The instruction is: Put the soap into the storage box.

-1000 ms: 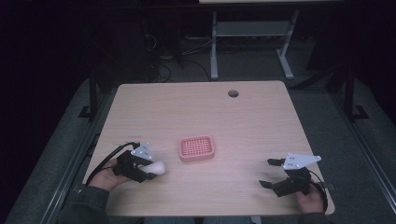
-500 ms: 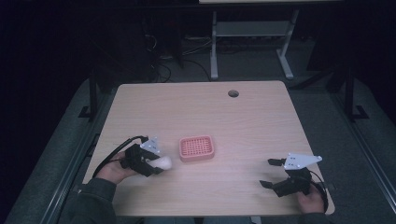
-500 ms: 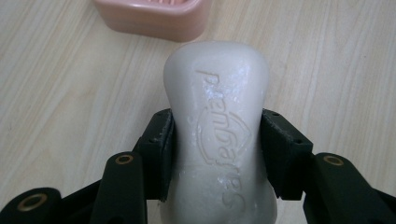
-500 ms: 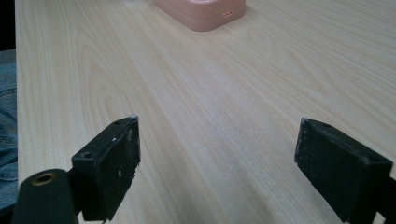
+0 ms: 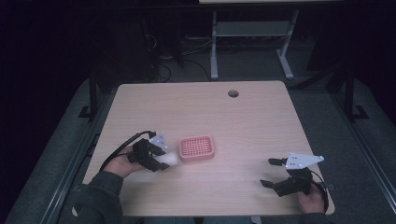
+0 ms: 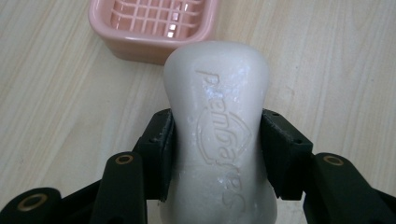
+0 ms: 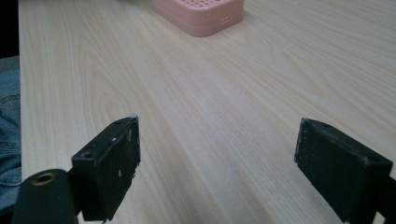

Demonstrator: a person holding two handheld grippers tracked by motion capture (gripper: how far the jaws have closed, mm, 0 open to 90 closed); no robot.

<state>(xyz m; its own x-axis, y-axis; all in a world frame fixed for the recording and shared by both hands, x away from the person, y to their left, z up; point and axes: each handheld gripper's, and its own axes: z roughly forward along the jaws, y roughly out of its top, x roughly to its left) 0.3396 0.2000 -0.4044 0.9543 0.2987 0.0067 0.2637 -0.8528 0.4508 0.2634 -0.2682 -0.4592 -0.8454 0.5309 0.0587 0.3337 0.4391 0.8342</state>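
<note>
While the left gripper (image 6: 217,140) clamps a white soap bar (image 6: 219,121) beside the pink soap dish (image 5: 197,148), right gripper (image 5: 272,172) jaws wide apart, nothing between them, low over the table (image 5: 261,116)

Light wooden table (image 5: 261,116), dark surrounding room.

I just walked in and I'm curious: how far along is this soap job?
Done: the left gripper has the white soap bar clamped between its jaws. In hand: it holds the bar just short of the pink soap dish. Left: probably setting it in the dish, which looks empty. The right gripper rests open, holding nothing.
</note>
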